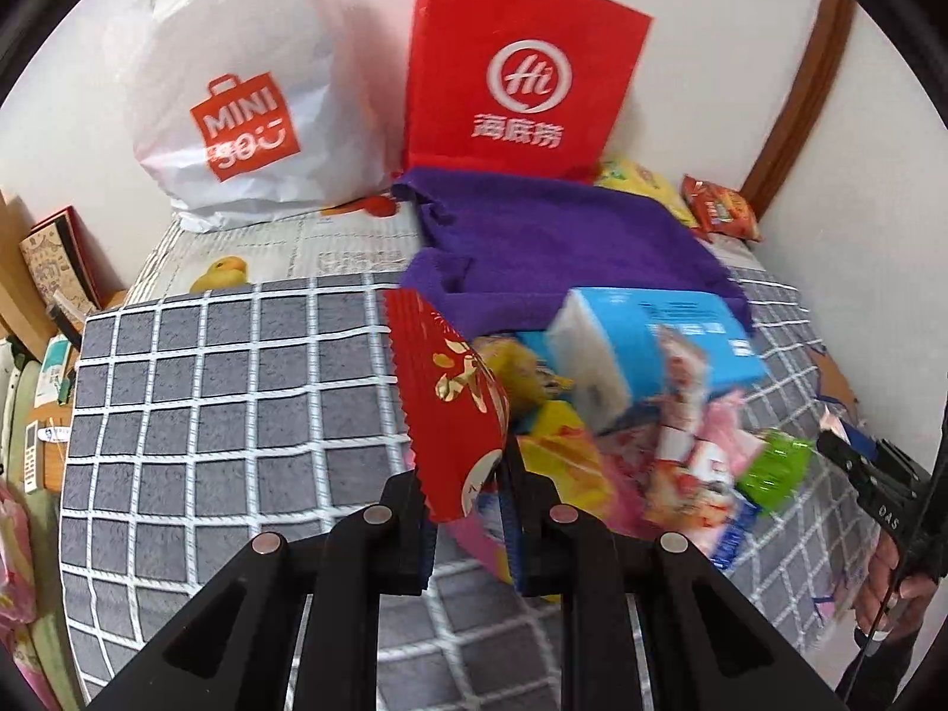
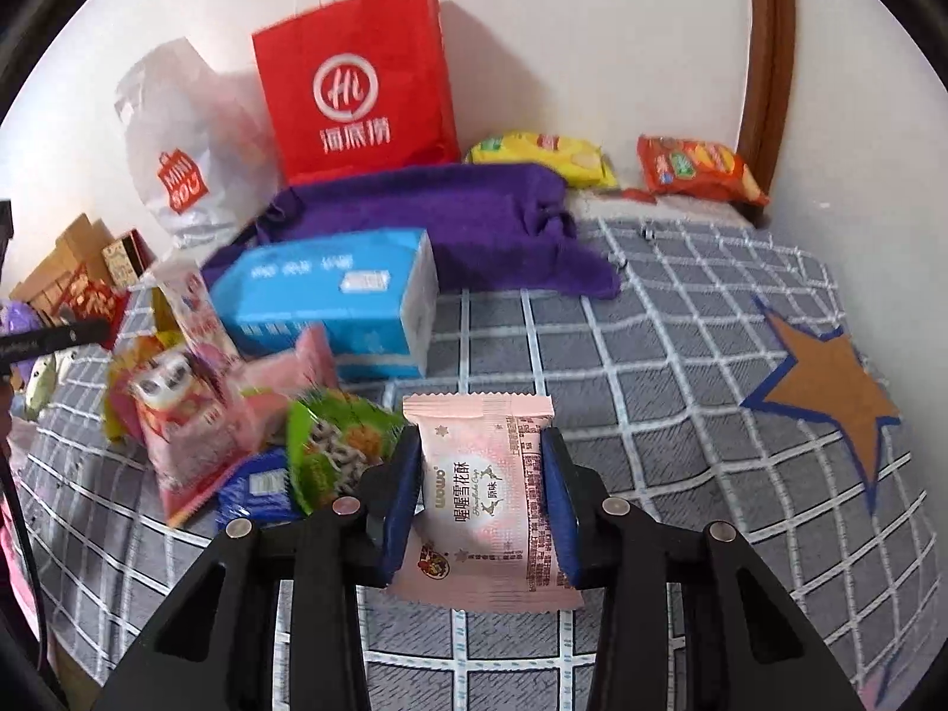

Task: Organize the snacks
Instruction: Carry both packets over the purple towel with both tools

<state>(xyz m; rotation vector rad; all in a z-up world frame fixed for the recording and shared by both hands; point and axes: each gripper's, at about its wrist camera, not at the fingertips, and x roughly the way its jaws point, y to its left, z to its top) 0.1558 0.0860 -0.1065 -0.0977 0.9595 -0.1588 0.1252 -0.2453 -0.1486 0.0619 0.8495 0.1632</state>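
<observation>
Left gripper (image 1: 468, 509) clamped on red packet (image 1: 456, 403), right gripper (image 2: 483, 495) pinching pink snowflake-crisp packet (image 2: 486, 492), both lifted clear of checked cloth (image 2: 652, 415). Snack pile (image 2: 237, 415) beside tissue pack (image 2: 332, 296) unsorted; early going.

red packet (image 1: 453, 409): flat, zigzag-edged, gold print; pinched at its lower edge between the left tool's pads, standing up and tilted left.
pink packet (image 2: 489, 486): pale, printed text, upright; clamped by its sides between the right tool's pads.
snack pile (image 2: 237, 415): pink, green, blue and yellow packets heaped left of the right tool.
</observation>
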